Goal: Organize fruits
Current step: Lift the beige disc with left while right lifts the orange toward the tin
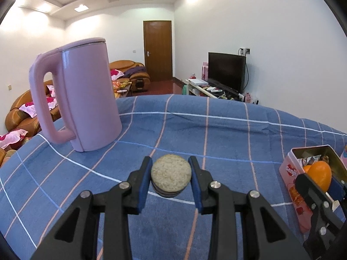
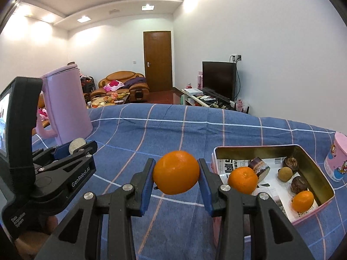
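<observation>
My left gripper (image 1: 171, 174) is shut on a round sandwich biscuit (image 1: 171, 173), held above the blue checked cloth (image 1: 216, 134). It shows at the left of the right wrist view (image 2: 81, 146) with the biscuit (image 2: 76, 144). My right gripper (image 2: 176, 173) is shut on an orange (image 2: 176, 172), held just left of the open pink tin (image 2: 312, 169). The left wrist view shows that orange (image 1: 320, 174) by the tin (image 1: 291, 173). The tin holds two more oranges (image 2: 243, 180) (image 2: 303, 200), a brownish round fruit (image 2: 284, 173) and dark wrapped pieces (image 2: 299, 184).
A tall pink kettle (image 1: 86, 99) stands on the cloth at the far left, also in the right wrist view (image 2: 65, 112). A pink cup (image 2: 338, 162) stands right of the tin. Sofas, a door and a TV lie beyond the table edge.
</observation>
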Tool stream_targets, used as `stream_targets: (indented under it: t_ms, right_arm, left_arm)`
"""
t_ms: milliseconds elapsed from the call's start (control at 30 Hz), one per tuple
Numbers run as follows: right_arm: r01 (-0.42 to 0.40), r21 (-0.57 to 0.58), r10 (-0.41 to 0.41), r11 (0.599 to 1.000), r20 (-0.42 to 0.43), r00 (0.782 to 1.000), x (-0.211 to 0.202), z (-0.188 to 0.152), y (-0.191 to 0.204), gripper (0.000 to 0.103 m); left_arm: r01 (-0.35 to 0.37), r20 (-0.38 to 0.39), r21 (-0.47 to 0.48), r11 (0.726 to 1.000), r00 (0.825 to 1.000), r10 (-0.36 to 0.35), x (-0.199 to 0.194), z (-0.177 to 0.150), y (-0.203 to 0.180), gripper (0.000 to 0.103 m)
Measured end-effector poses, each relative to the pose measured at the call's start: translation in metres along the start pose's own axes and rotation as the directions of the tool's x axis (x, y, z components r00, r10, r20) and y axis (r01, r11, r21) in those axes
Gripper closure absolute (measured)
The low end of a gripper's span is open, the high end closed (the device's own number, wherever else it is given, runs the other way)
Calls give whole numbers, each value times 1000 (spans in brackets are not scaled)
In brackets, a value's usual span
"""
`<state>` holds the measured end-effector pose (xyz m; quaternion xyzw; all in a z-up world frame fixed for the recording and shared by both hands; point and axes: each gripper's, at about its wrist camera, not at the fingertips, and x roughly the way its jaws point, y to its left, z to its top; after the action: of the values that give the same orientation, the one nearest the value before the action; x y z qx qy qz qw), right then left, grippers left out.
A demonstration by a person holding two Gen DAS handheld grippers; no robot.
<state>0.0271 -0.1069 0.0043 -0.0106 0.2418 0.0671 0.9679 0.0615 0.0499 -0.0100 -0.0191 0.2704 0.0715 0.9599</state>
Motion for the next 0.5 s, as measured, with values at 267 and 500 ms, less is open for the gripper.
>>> stream_targets:
  t_ms: [267,500]
  right_arm:
    - [-10,-2,10,1000,-1,1000,-5,-3,-5,62]
    - [-8,-2,8,1000,4,1000,-11,-6,-10,62]
  left_arm:
    - [10,10,-6,1000,1000,-10,-14,-8,-7,67]
    - [23,13,-9,1000,1000,-23,-23,-13,-15,67]
